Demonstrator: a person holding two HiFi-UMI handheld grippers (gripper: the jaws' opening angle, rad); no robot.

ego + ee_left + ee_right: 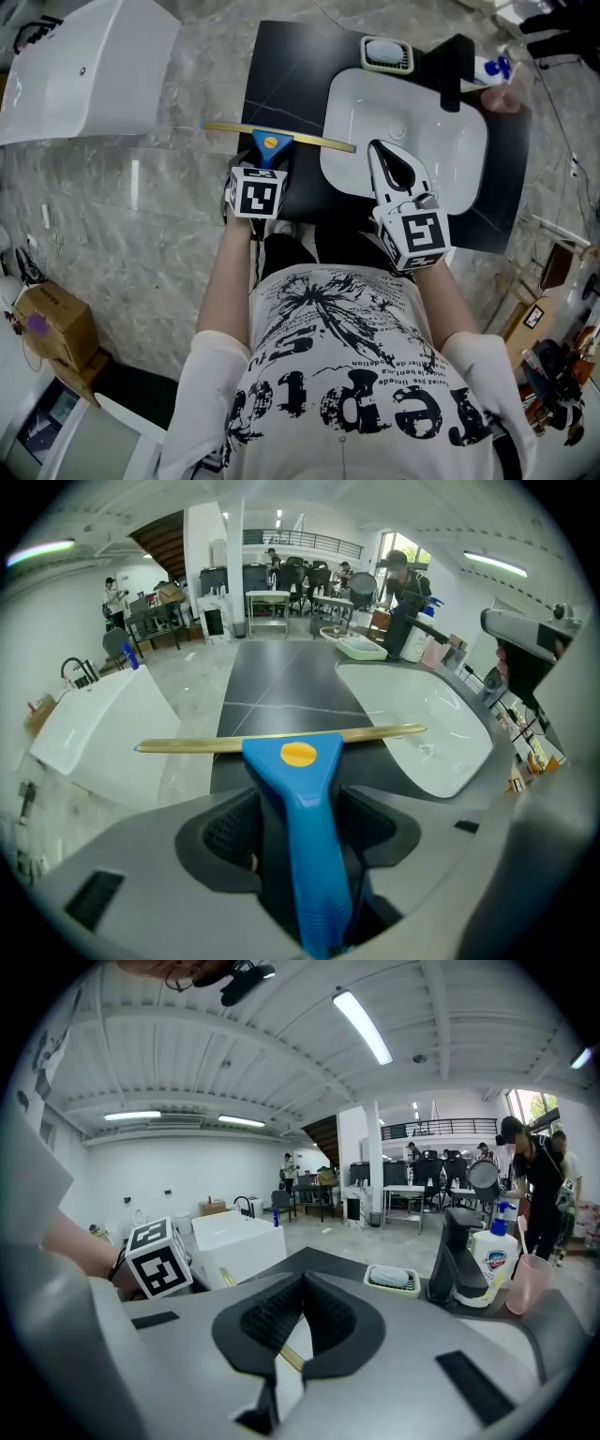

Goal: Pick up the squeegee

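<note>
squeegee (pixel 269 142): lies on the black bench (pixel 281 66). The brass blade's left end sticks out past the bench edge and its right end reaches over the rim of the sink (pixel 366 103).
long axis: in the head view the blade runs about 9-to-3 o'clock, with the right end slightly lower. The blue handle points to 6 o'clock, straight back at the person.
left hand-held gripper (pixel 298 822): jaws wide apart and straddling the handle. A thin dark gap shows on each side, so the pads don't look seated yet. Nothing gripped, as far as I can judge.
bearing: the squeegee head sits at 12 o'clock from the left jaws, and the handle is in line with them.
right hand-held gripper (pixel 375 150): jaws together and empty, over the near side of the sink, at about 3 o'clock from the left one.
nearer hand: left, since it's already on the handle.
next, my read: close squarely across the handle, then lift straight up so the blade clears the sink rim.
</note>
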